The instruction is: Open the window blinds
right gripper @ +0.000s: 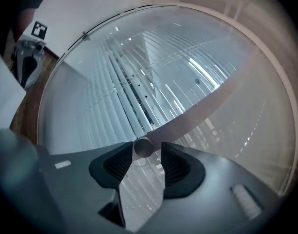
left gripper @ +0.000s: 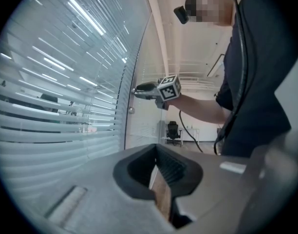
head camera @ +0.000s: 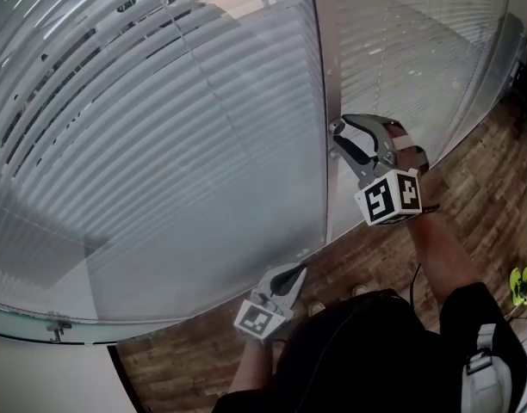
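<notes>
Head view: two panels of slatted window blinds [head camera: 160, 144] are seen behind glass, divided by one upright metal post [head camera: 325, 67]. At that post, one small round knob [right gripper: 143, 147] is framed by the right gripper [head camera: 339, 138], whose jaws are held apart and not pressed on it. Nearer and lower left, the left gripper [head camera: 296, 274] is held with its jaws nearly together, nothing between them. One office chair [left gripper: 173, 129] is seen far off, and wood floor [head camera: 470, 196] is laid to the right.
</notes>
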